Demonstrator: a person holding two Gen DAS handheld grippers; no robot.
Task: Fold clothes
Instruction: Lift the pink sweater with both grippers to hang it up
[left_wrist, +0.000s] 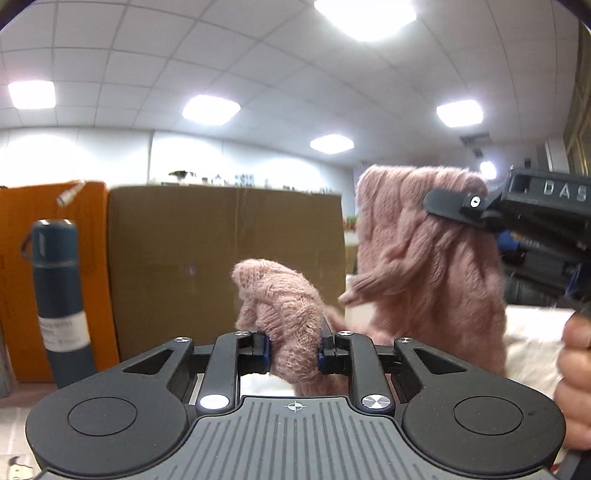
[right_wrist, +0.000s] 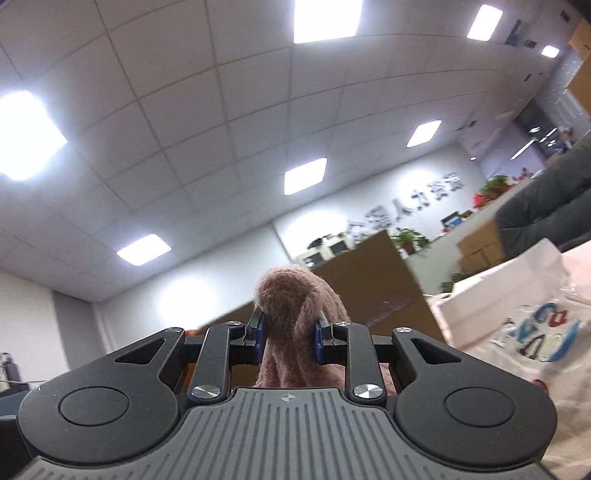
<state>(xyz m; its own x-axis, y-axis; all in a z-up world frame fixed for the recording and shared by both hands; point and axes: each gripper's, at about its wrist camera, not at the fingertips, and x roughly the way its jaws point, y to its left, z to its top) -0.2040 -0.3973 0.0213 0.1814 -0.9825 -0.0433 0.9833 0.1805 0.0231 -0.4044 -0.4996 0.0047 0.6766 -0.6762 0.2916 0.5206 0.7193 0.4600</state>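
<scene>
Pink sweater (left_wrist: 424, 266) pinched by both grippers, cardboard box (left_wrist: 225, 266) behind, flask (left_wrist: 61, 302) left

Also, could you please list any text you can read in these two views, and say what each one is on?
"DAS": raised letters on the right gripper body, cut off at the frame edge.
White label on the blue flask: print too blurred.
Wall sign: large characters, too blurred.
White bag: coloured lettering, unreadable.

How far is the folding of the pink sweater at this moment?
Done: both grippers have picked up the pink sweater. In hand: the left gripper and right gripper each have their jaws closed on a bunch of it, held up in the air. Left: no fold is visible; laying it flat and folding remain.
</scene>
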